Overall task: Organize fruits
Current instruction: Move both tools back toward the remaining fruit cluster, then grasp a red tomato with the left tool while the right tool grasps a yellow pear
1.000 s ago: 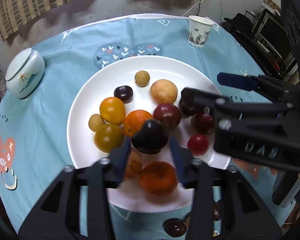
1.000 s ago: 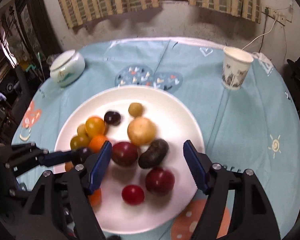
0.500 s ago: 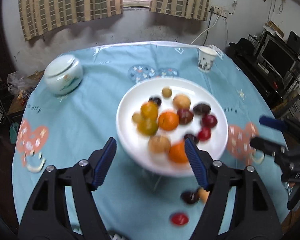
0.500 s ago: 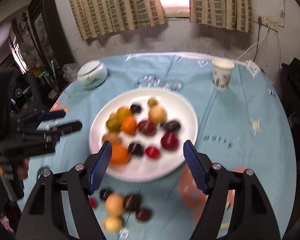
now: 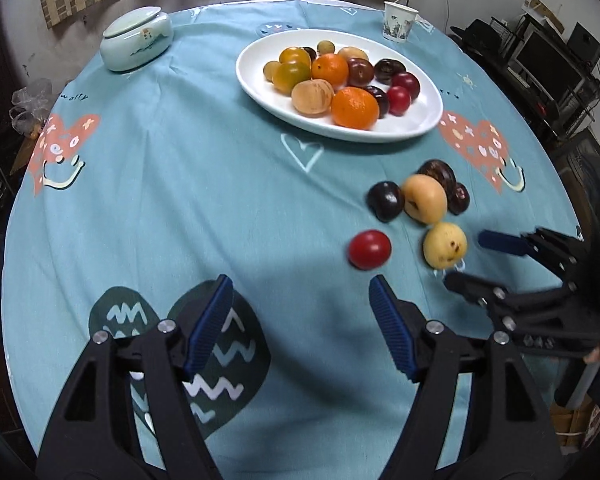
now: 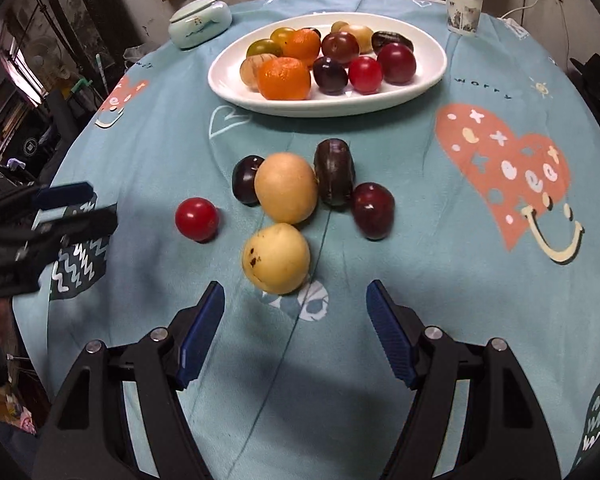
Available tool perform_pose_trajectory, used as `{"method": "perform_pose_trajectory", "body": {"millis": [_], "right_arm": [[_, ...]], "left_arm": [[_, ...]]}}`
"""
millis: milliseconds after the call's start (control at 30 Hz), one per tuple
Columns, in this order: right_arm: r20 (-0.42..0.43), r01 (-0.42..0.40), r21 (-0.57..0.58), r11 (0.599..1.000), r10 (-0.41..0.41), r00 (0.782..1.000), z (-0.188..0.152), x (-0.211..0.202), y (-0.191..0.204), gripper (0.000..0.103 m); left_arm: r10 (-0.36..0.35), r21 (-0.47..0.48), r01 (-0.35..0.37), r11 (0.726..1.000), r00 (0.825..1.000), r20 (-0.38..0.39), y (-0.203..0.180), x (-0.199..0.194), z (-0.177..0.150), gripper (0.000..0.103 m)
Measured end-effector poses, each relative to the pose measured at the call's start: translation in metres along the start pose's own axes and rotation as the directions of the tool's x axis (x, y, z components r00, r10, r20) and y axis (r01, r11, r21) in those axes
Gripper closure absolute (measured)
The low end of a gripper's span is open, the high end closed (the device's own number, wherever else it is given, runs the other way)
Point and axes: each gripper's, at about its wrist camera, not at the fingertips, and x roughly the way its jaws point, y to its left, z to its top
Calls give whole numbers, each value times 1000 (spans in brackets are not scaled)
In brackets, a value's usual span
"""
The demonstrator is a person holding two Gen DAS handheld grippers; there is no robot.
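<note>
A white plate (image 5: 420,120) (image 6: 428,76) at the far side holds several oranges, plums and tomatoes. Nearer me, loose fruit lies on the blue cloth: a red tomato (image 5: 369,249) (image 6: 196,219), a dark plum (image 5: 385,201), a tan round fruit (image 6: 286,187), a spotted yellow fruit (image 5: 445,245) (image 6: 276,258), an oblong dark plum (image 6: 334,170) and a dark red plum (image 6: 373,210). My left gripper (image 5: 300,292) (image 6: 100,204) stands open and empty, the tomato just beyond its right finger. My right gripper (image 6: 295,292) (image 5: 466,260) is open, with the yellow fruit just ahead of it.
A pale lidded ceramic jar (image 5: 136,38) (image 6: 199,26) stands far left of the plate and a paper cup (image 5: 398,22) (image 6: 463,10) far right. The round table's edge curves close around both grippers. Dark furniture and electronics stand beyond the right edge.
The left gripper let go of the dark plum it held over the plate and opened. Both grippers drew back from the plate to the near side, where the loose fruit lies.
</note>
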Motion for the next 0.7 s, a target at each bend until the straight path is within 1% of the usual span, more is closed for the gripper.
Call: {"method": "perform_pose_trajectory", "body": {"millis": [67, 133, 200, 267, 300, 400, 533, 600, 700], "right_arm": [[-5, 10, 2, 1000, -10, 1000, 2, 5, 1, 31], [-24, -23, 16, 1000, 23, 999, 6, 10, 1, 38], [-29, -37, 14, 999, 37, 999, 8, 13, -1, 44], [-26, -41, -1, 999, 41, 999, 10, 14, 1, 56], [-30, -41, -14, 999, 40, 999, 10, 14, 2, 65], [-39, -47, -47, 998, 45, 998, 8, 10, 3, 66], [-8, -53, -7, 999, 53, 999, 3, -8, -10, 66], [0, -51, 5, 999, 51, 999, -1, -15, -15, 66], [9, -39, 34, 999, 38, 999, -6, -22, -24, 66]], "left_arm": [[2, -1, -2, 1000, 1000, 5, 0, -3, -2, 31], [1, -4, -1, 1000, 1000, 8, 0, -4, -4, 31], [1, -3, -1, 1000, 1000, 3, -2, -3, -3, 31], [-2, -1, 2, 1000, 1000, -5, -3, -1, -3, 31], [-2, 3, 2, 1000, 1000, -9, -6, 1, -2, 31], [-8, 21, 8, 1000, 1000, -17, -12, 6, 0, 31], [-16, 53, 17, 998, 1000, -23, -27, 17, 8, 31], [-26, 85, 28, 996, 999, -24, -38, 25, 14, 31], [-32, 104, 37, 994, 998, -50, -49, 41, 19, 31]]}}
